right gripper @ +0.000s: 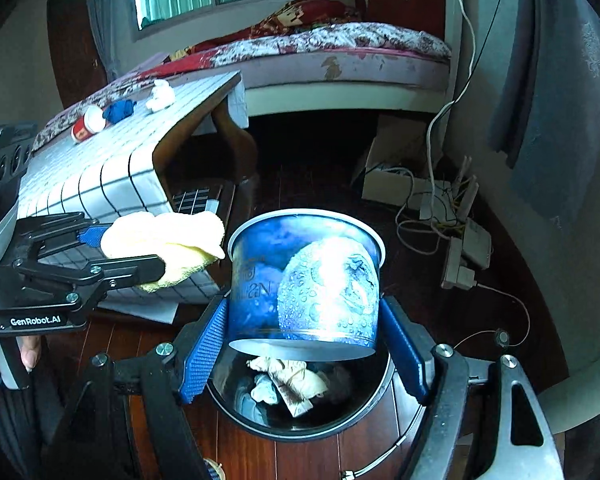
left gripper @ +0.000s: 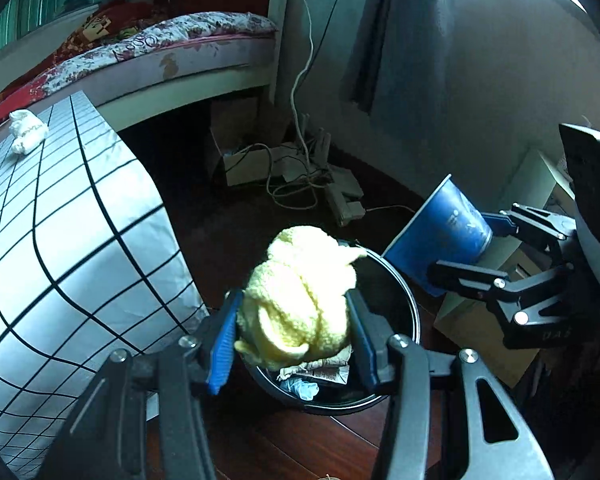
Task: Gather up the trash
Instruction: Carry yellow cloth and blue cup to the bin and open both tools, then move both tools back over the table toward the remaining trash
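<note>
yellow cloth (left gripper: 296, 292) in jaws, above bin (left gripper: 400, 280)

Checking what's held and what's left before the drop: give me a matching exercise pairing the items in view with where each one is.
Items:
1. yellow cloth
2. blue cup
3. white crumpled wad
4. crumpled paper

Places:
A. inside the black bin
B. clamped in the right tool
C. on the grid-patterned tabletop
D. clamped in the left tool

Pairs: 1-D, 2-B, 3-C, 4-A
</note>
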The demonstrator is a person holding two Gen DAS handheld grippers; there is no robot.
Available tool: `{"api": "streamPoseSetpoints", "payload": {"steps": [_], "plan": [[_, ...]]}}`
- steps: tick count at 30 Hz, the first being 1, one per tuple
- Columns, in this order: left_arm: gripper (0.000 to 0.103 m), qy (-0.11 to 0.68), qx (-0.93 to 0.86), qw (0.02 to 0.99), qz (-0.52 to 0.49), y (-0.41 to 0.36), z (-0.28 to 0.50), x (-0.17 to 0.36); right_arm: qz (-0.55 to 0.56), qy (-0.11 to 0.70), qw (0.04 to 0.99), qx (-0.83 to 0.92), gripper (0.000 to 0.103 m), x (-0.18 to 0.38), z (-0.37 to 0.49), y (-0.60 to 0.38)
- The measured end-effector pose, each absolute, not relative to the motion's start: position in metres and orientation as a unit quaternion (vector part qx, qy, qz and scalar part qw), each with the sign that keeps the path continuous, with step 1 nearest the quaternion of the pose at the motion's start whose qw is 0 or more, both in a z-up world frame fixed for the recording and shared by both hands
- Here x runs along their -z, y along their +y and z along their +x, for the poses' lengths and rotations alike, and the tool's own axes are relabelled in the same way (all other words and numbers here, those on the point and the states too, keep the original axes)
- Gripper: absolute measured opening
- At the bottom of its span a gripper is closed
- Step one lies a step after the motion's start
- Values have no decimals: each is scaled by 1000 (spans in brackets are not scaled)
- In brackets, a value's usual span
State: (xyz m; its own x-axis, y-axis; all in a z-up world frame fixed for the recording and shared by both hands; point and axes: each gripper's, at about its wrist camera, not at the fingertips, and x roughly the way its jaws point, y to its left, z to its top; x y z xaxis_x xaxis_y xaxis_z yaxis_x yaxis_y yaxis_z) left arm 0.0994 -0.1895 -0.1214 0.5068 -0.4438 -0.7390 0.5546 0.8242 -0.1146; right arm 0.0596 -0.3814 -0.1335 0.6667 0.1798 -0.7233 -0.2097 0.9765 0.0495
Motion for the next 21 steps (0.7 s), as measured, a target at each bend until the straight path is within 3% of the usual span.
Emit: {"api": "streamPoseSetpoints", "payload": {"steps": [8,9,10,12,15,21], "plan": [[52,428,297,851,64,-195,107,138,-41,434,891,-131,77,157,69,-371],[59,431,300,849,62,-195,108,140,-46,442,887,-126,78,163,72,-370],[61,436,297,847,62,-196,109,143,-53,458,880,-113,87,171,75,-370],[79,445,280,848,63,-195,111,148,-57,478,872,-88,93,182,80,-374],[89,449,264,851,66,-194,110,153,-47,486,870,-67,100,185,81,-382],[96,432,241,867,69,-192,106,152,-62,478,875,-44,102,183,78,-382]]}}
